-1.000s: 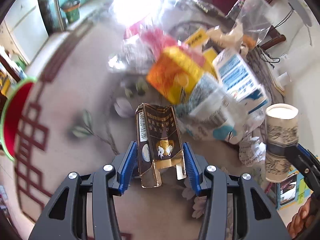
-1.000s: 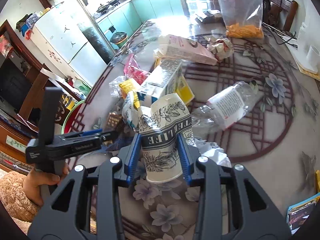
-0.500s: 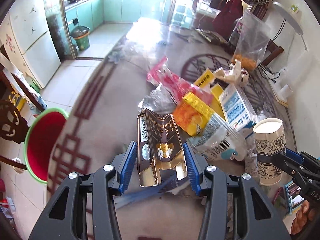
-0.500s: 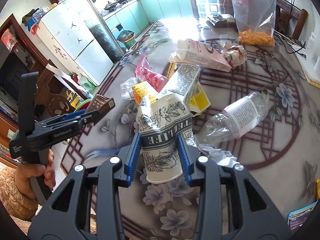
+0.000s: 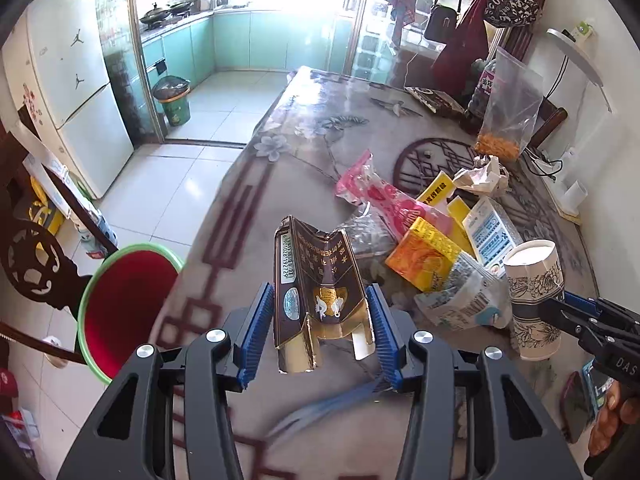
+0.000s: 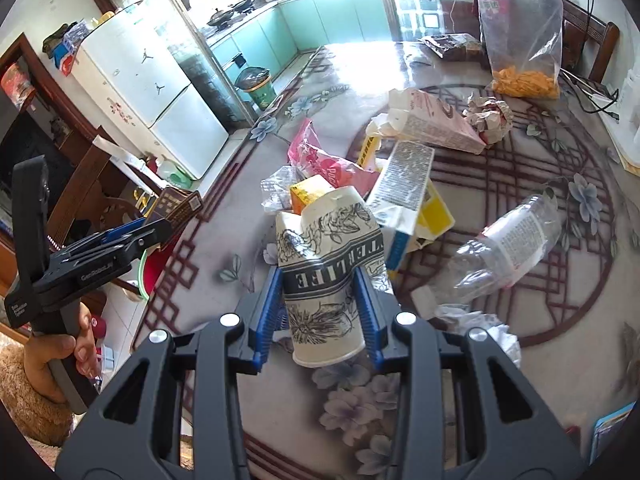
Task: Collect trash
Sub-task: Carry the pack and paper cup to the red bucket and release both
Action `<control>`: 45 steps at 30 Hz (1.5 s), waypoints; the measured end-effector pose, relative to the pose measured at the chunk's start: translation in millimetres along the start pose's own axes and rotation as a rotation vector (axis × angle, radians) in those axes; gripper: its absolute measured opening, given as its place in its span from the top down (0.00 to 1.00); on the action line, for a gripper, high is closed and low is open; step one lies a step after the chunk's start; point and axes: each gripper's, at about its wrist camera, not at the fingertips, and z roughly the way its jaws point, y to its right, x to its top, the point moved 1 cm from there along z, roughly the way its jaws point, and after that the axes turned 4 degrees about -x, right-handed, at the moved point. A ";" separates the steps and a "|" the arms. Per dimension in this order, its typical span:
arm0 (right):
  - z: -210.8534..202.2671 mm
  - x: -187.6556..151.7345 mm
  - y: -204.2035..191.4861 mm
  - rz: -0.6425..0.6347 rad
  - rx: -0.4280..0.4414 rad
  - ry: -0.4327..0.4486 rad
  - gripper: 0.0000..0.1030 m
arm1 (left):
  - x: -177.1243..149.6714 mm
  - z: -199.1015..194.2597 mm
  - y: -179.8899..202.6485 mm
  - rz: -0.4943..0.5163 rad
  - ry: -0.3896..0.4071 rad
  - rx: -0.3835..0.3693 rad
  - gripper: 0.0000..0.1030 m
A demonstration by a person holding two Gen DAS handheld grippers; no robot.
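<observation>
Trash lay heaped on the table point(image 5: 304, 128); left gripper point(image 5: 320, 320) pinched a light, crushable brown carton point(image 5: 316, 280) by its sides, right gripper point(image 6: 322, 304) squeezed a flimsy, seemingly dented paper cup point(image 6: 328, 264) mid-wall.

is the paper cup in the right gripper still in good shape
No, the paper cup pinched in the right gripper has its rim crushed and folded inward.

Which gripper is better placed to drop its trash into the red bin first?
Left. The left gripper, shut on the brown carton, is at the table edge beside the red bin. The right gripper, holding the paper cup, is farther over the table.
</observation>
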 end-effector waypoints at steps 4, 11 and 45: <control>6.0 -0.8 -17.2 0.024 -0.032 -0.005 0.65 | 6.5 -1.5 -22.8 0.023 0.003 -0.023 0.56; 15.3 -1.5 -57.4 0.058 -0.084 0.001 0.65 | 15.6 -5.1 -65.5 0.070 0.008 -0.047 0.56; 104.3 25.6 -263.0 -0.151 0.138 -0.120 0.65 | -4.1 -18.2 -255.6 -0.126 -0.011 0.085 0.56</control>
